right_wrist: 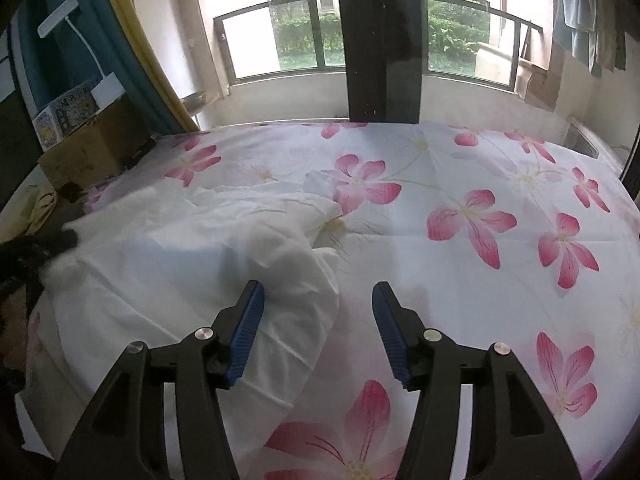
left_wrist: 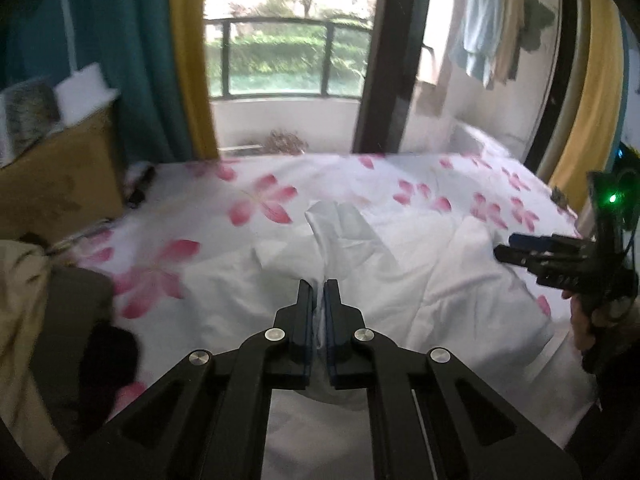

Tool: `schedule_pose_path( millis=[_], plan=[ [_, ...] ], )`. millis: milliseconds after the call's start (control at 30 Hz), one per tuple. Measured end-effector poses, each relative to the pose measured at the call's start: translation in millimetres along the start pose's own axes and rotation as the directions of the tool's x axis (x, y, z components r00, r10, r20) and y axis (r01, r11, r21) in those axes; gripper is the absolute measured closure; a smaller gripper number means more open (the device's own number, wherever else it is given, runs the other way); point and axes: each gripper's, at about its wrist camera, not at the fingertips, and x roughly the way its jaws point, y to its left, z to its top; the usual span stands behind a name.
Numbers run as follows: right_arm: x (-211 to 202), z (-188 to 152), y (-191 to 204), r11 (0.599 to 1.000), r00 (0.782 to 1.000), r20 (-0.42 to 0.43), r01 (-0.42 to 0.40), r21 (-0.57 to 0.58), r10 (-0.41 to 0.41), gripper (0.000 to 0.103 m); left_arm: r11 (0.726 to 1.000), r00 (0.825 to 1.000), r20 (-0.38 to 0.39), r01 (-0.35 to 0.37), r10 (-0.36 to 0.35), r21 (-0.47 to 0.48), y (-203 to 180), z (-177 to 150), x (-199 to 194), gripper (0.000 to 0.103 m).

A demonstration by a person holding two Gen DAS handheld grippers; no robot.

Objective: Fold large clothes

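Left claw (left_wrist: 319,292) clamped on fold of thin white crumpled garment (right_wrist: 192,256), mid flowered bedsheet (right_wrist: 480,184). Right claw (right_wrist: 318,296) apart, nothing pinched, hovering at garment's right edge.

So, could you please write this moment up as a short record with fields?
surface: bed sheet printed with pink flowers
garment: crumpled white garment, lying on the sheet
left gripper: shut on a fold of the white garment
right gripper: open, nothing between its pads, at the garment's edge
background: balcony railing; hanging clothes; cardboard box beside the bed
fold: not yet made
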Motion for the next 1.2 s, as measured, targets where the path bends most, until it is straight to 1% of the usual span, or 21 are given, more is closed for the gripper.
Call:
schedule_pose_path(
  millis=[67,133,233,333,400,433,500,533,567,633,667,700,733,833,867,900,933,1000,1067,1133,1200],
  plan=[
    [2,2,5,1.0,1.0,-0.002,-0.016,-0.008,0.016,0.046,1.0,1.0,0.004,-0.021,0.021,-0.019,6,-3,-10,0.097],
    [4,5,13,0.999,1.0,-0.002,-0.029,-0.023,0.029,0.045,0.998,0.999,-0.014,-0.046,0.046,-0.034,15,-12,-12,0.097],
    [10,7,25,0.998,0.999,-0.012,-0.032,-0.057,0.031,0.043,0.994,0.994,-0.086,-0.074,0.067,-0.085,32,-33,0,0.097],
    [22,6,38,0.995,0.998,-0.043,-0.038,-0.089,0.034,0.041,0.99,0.98,-0.193,-0.072,0.048,-0.118,42,-52,19,0.097],
    [32,2,46,0.993,0.998,-0.063,-0.036,-0.111,0.029,0.041,0.991,0.974,-0.225,-0.067,0.039,-0.116,42,-57,25,0.096],
    [36,0,48,0.993,0.997,-0.069,-0.036,-0.116,0.028,0.041,0.992,0.973,-0.228,-0.068,0.043,-0.102,41,-56,25,0.092],
    [41,-2,50,0.992,0.997,-0.068,-0.038,-0.117,0.031,0.041,0.994,0.975,-0.214,-0.081,0.062,-0.079,40,-49,23,0.079],
    [42,-2,51,0.993,0.997,-0.068,-0.04,-0.114,0.032,0.04,0.994,0.979,-0.193,-0.086,0.072,-0.069,40,-42,21,0.066],
    [42,-2,50,0.993,0.997,-0.068,-0.042,-0.111,0.035,0.04,0.995,0.983,-0.172,-0.083,0.071,-0.063,40,-36,20,0.058],
    [41,-2,49,0.993,0.997,-0.065,-0.045,-0.111,0.038,0.04,0.997,0.99,-0.129,-0.058,0.052,-0.042,40,-21,22,0.057],
    [39,-2,48,0.993,0.997,-0.058,-0.048,-0.107,0.042,0.04,0.999,0.992,-0.122,-0.037,0.034,-0.026,39,-15,27,0.056],
    [37,-1,48,0.994,0.998,-0.051,-0.051,-0.102,0.046,0.04,1.0,0.99,-0.141,-0.024,0.022,-0.007,38,-10,39,0.056],
    [34,1,46,0.994,0.998,-0.045,-0.053,-0.098,0.049,0.04,1.0,0.987,-0.158,-0.026,0.026,0.001,36,-8,47,0.056],
    [20,6,39,0.996,0.999,-0.002,-0.043,-0.08,0.043,0.04,1.0,0.975,-0.224,-0.01,0.007,-0.012,40,-8,79,0.056],
    [14,7,35,0.997,0.999,0.014,-0.035,-0.071,0.037,0.04,1.0,0.973,-0.233,-0.002,0.0,-0.009,38,-8,83,0.058],
    [9,7,31,0.998,0.999,0.026,-0.03,-0.064,0.032,0.04,1.0,0.975,-0.223,0.004,-0.003,0.004,37,-9,85,0.064],
    [4,7,27,0.998,0.999,0.035,-0.025,-0.055,0.027,0.04,1.0,0.979,-0.206,0.008,-0.002,0.03,35,-9,85,0.102],
    [-2,7,19,0.999,0.999,0.042,-0.015,-0.04,0.017,0.04,0.998,0.979,-0.206,0.013,-0.001,0.057,33,-8,85,0.1],
    [-4,5,10,1.0,0.999,0.028,-0.017,-0.016,0.017,0.04,0.998,0.987,-0.152,-0.037,0.046,0.06,35,-4,74,0.1],
    [-2,2,5,0.999,0.999,0.008,-0.037,0.01,0.036,0.04,0.997,0.99,-0.12,-0.07,0.074,0.03,41,0,62,0.1],
    [2,-1,5,0.997,0.997,-0.016,-0.07,0.021,0.07,0.04,0.994,0.989,-0.098,-0.105,0.107,0.021,46,3,50,0.1]
  ],
)
